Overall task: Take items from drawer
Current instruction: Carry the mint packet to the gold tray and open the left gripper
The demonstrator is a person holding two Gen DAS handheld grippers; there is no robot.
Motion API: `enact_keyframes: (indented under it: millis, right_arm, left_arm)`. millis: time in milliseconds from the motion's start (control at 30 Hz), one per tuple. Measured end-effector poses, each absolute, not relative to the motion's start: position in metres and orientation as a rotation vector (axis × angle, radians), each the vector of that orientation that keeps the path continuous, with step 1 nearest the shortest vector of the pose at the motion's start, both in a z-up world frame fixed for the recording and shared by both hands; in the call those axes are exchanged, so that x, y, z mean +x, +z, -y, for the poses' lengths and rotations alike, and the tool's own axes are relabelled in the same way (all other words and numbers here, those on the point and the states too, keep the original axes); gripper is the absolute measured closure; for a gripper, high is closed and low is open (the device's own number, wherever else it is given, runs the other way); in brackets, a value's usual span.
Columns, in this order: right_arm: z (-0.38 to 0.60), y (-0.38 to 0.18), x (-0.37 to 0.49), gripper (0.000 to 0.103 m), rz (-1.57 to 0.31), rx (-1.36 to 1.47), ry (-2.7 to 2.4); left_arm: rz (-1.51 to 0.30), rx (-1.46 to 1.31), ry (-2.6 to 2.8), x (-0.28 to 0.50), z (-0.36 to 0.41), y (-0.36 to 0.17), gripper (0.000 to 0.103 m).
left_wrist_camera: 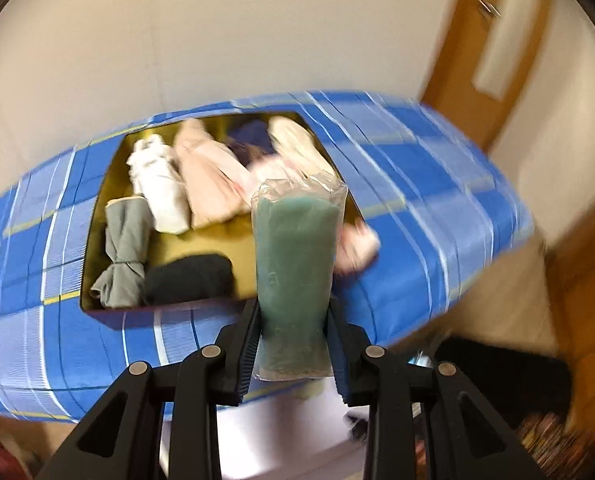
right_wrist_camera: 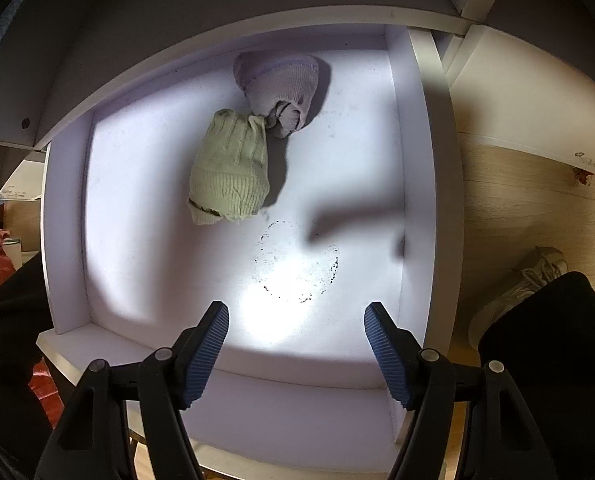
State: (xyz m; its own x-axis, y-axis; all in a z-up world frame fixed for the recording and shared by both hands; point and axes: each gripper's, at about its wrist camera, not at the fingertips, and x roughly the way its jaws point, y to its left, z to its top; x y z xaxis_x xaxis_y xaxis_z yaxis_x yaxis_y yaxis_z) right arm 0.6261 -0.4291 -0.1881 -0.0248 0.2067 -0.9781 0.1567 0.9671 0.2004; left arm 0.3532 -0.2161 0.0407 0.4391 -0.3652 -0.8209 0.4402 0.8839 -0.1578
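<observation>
Plastic-wrapped green cloth (left_wrist_camera: pixel 295 280) sits clamped between the pads of your left tool (left_wrist_camera: pixel 293 344), standing up from them well above the bed. Keep that squeeze even as you carry it: the wrapper looks slippery, so a loosening grip could let it slide out. Aim for the bare patch at the near right of the gold tray (left_wrist_camera: pixel 253 248), beside the black bundle (left_wrist_camera: pixel 189 280), and lower before you let go so it does not roll onto the blue checked bedcover (left_wrist_camera: pixel 417 200).

Your right tool (right_wrist_camera: pixel 296 340) hangs over the open white drawer (right_wrist_camera: pixel 417 200) with its jaws apart and nothing between them. Two items remain there for you: a green knitted sock ball (right_wrist_camera: pixel 231 172) near the middle and a pale lilac sock ball (right_wrist_camera: pixel 281 88) touching it, toward the back wall. Take the green one first, judging by how it lies nearer; come straight down and close across its width.

Farther off in the tray lie a grey roll (left_wrist_camera: pixel 123 252), a white roll (left_wrist_camera: pixel 159 184) and a pink roll (left_wrist_camera: pixel 213 176). Beyond stand a cream wall and a wooden door frame (left_wrist_camera: pixel 453 72); the floor beside the drawer is pale wood.
</observation>
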Motion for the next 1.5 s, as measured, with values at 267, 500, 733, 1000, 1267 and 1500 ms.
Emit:
enact_keyframes:
  millis: [267, 500, 733, 1000, 1267, 1500]
  right_arm:
    - [0.432, -0.181, 0.628, 0.032, -1.589, 0.318, 0.062]
    - [0.436, -0.177, 0.63, 0.032, -1.577, 0.36, 0.072]
    - [0.434, -0.171, 0.631, 0.032, -1.56, 0.372, 0.082]
    - [0.432, -0.173, 0.628, 0.032, -1.565, 0.362, 0.086]
    - [0.435, -0.172, 0.629, 0.032, -1.556, 0.37, 0.086]
    - [0.436, -0.172, 0.63, 0.032, -1.557, 0.374, 0.083]
  left_arm:
    - [-1.108, -0.27, -0.3, 0.426, 0.191, 0.023, 0.072]
    - [-1.202, -0.562, -0.092, 0.456, 0.162, -0.02, 0.064]
    - [-1.14, -0.34, -0.151, 0.443, 0.173, -0.002, 0.035]
    - [-1.145, -0.003, -0.252, 0.437, 0.214, -0.005, 0.065]
    - [-1.142, 0.239, -0.122, 0.468, 0.201, -0.004, 0.072]
    - [-1.133, 0.383, -0.125, 0.464, 0.197, -0.028, 0.069]
